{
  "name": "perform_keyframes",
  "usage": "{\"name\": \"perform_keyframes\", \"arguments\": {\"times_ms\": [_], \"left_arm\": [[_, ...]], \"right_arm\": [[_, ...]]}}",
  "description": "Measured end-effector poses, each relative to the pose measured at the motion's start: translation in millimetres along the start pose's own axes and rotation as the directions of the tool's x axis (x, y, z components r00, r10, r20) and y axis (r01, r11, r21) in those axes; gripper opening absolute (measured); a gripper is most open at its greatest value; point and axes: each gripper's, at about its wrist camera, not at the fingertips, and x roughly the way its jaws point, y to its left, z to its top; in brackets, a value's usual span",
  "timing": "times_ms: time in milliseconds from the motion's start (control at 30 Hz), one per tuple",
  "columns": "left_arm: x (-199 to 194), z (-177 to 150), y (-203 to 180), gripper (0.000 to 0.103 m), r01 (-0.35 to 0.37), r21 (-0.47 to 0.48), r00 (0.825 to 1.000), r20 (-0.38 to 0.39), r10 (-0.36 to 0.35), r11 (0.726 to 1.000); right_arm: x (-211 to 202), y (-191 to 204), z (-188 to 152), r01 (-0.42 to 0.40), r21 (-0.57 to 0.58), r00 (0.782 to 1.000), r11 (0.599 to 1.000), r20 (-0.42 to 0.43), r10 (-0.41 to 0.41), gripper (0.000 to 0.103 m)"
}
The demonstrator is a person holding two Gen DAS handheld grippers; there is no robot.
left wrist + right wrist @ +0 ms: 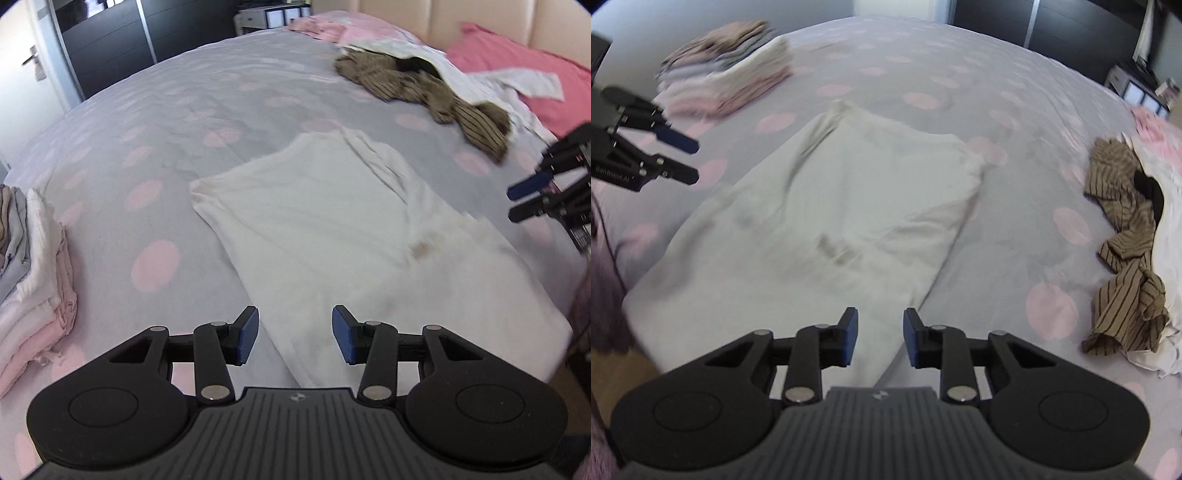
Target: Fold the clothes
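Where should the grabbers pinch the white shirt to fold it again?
Probably the near end of the white shirt, one corner per gripper, coming down from above on the near side. It lies flat and long on the bed, running away from the open, empty left gripper and right gripper, so lifting that end folds it over.

- Left gripper [294,334]: matte black body, two round housings flanking a ribbed grey centre plate with a small white emblem.
- Black linkage arms joined by silver round pins.
- Fingers end in blue ribbed pads [246,334].
- Right gripper [880,338]: same build, blue pads [911,338].
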Motion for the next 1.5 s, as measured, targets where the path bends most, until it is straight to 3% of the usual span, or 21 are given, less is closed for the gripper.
{"name": "perform_keyframes", "arguments": {"times_ms": [67, 167, 300, 400, 567, 667, 900, 1033, 1167, 1233, 1300, 1500], "left_arm": [[15.1, 11.4, 11.6, 0.042, 0.003, -0.055, 1.000, 0.001, -0.003, 0.999], [41.9, 26.8, 28.1, 0.044, 0.001, -0.157, 1.000, 0.002, -0.001, 0.988], [83.3, 41.3, 55.7, 0.044, 0.022, -0.294, 0.999, -0.015, -0.028, 0.956], [108.9, 49.8, 73.0, 0.044, 0.007, -0.341, 1.000, -0.025, -0.017, 0.940], [135.7, 66.1, 91.0, 0.044, 0.001, -0.346, 1.000, -0.015, -0.006, 0.938], [146.8, 74.5, 98.0, 0.041, -0.007, -0.334, 1.000, 0.007, 0.009, 0.942], [170.9, 90.9, 112.5, 0.038, -0.012, -0.319, 0.999, 0.033, 0.024, 0.948], [180.3, 93.8, 111.3, 0.038, -0.025, -0.299, 0.998, 0.049, 0.041, 0.954], [180.8, 98.8, 109.5, 0.038, -0.034, -0.293, 0.997, 0.054, 0.052, 0.956], [177.0, 101.1, 110.5, 0.038, -0.029, -0.287, 0.997, 0.055, 0.046, 0.957], [171.7, 101.5, 114.4, 0.042, -0.011, -0.287, 0.998, 0.058, 0.029, 0.958], [174.3, 99.8, 123.1, 0.045, 0.045, -0.295, 0.999, 0.000, -0.047, 0.954]], "right_arm": [[13.5, -13.8, 12.0, -0.006, 0.043, 1.000, 0.999, 0.000, 0.006, 0.033], [35.0, -33.4, 29.2, -0.018, 0.107, 1.000, 0.994, 0.004, 0.017, 0.047], [67.8, -56.3, 52.9, -0.008, 0.173, 1.000, 0.985, 0.003, 0.008, 0.047], [94.2, -74.0, 73.4, -0.014, 0.214, 1.000, 0.977, 0.016, 0.011, 0.040], [131.7, -104.8, 109.2, 0.007, 0.252, 0.998, 0.968, 0.051, -0.021, 0.037], [152.8, -122.6, 128.3, -0.003, 0.281, 0.998, 0.960, 0.067, -0.017, 0.023], [189.3, -122.9, 150.5, -0.031, 0.185, 0.998, 0.982, 0.053, 0.021, 0.007], [205.9, -117.3, 150.7, -0.015, 0.134, 0.999, 0.991, 0.041, 0.009, 0.007], [199.8, -125.8, 151.9, -0.046, 0.162, 0.998, 0.986, 0.050, 0.038, 0.007], [189.8, -129.4, 155.4, -0.059, 0.171, 0.996, 0.983, 0.069, 0.048, 0.015], [176.5, -134.0, 157.4, -0.076, 0.170, 0.993, 0.983, 0.105, 0.059, 0.034], [179.7, -156.0, 158.2, -0.093, 0.234, 0.994, 0.968, 0.080, 0.077, 0.036]]}}
